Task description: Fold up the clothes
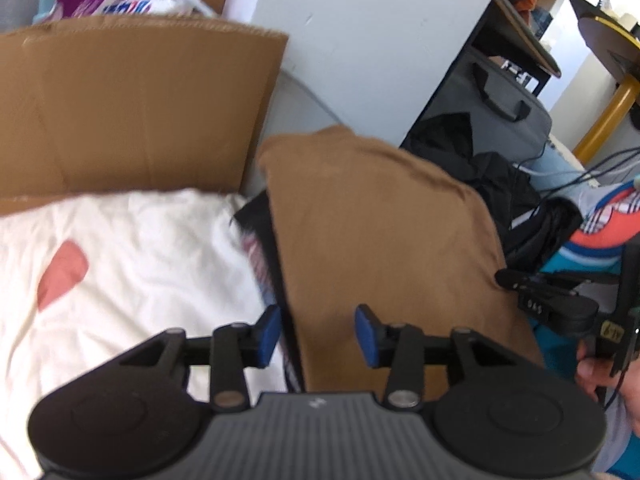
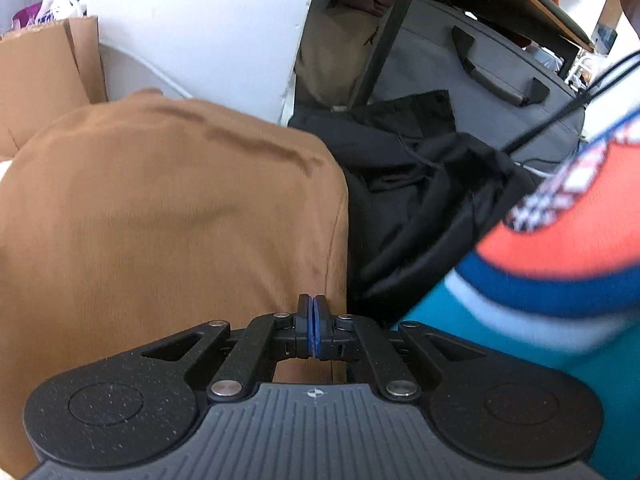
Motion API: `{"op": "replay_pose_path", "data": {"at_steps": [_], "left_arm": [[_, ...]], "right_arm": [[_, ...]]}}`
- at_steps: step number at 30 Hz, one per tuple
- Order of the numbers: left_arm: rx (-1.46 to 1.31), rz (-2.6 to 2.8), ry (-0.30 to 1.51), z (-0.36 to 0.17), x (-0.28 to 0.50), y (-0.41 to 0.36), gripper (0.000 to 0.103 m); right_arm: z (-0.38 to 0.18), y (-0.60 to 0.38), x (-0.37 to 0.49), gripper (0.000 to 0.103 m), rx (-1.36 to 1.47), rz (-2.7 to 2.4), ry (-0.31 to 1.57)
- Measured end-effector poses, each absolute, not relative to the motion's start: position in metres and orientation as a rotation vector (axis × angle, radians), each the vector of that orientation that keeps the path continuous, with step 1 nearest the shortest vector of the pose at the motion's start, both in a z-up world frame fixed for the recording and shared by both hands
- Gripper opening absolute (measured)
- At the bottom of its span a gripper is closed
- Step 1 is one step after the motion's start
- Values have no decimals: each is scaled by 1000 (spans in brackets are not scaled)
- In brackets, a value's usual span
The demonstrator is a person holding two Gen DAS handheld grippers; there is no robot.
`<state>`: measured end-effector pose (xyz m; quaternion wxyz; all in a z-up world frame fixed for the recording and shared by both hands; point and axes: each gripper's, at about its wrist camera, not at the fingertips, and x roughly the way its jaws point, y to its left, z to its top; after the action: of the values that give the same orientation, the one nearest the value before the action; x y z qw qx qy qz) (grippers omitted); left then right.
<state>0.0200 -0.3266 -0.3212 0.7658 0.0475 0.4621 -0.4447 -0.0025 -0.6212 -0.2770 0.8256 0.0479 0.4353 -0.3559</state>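
1. Left wrist view: the left gripper [image 1: 316, 334] hangs with its jaws released, the blue pads [image 1: 267, 336] well apart and holding nothing, above the near left edge of a folded brown garment [image 1: 384, 232].
2. The brown garment fills the middle of that view, running from 6 o'clock up toward 12 o'clock. A white garment [image 1: 132, 264] with a pink patch lies at 9 o'clock, just beside it, with a dark striped cloth [image 1: 260, 248] showing between the two.
3. A cardboard box flap [image 1: 132, 108] stands at 10 o'clock behind the white garment. A black garment [image 1: 492, 168] lies at 2 o'clock, beside the brown one, in front of a grey bag [image 1: 508, 112].
4. At 3 o'clock in the left wrist view, the right gripper [image 1: 560, 300] shows side-on, held by a hand [image 1: 596, 372].
5. Right wrist view: the right gripper [image 2: 314, 330] has its jaws clenched, pads pressed together at the brown garment's [image 2: 160, 220] near right edge; whether cloth is pinched between them cannot be told.
6. The black garment [image 2: 404, 184] lies at 1 o'clock, and a teal, orange and blue garment [image 2: 552, 248] at 3 o'clock.
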Motion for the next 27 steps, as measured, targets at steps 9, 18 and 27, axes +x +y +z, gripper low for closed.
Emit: {"op": "replay_pose_path", "data": {"at_steps": [9, 18, 27], "left_arm": [[73, -973, 1086, -349, 1, -296, 53], [31, -1036, 1148, -370, -18, -282, 53], [5, -1072, 1219, -385, -30, -267, 17]], "right_arm": [[-282, -600, -37, 5, 124, -798, 910], [-293, -579, -75, 5, 160, -820, 901], [-301, -555, -95, 5, 175, -831, 923]]}}
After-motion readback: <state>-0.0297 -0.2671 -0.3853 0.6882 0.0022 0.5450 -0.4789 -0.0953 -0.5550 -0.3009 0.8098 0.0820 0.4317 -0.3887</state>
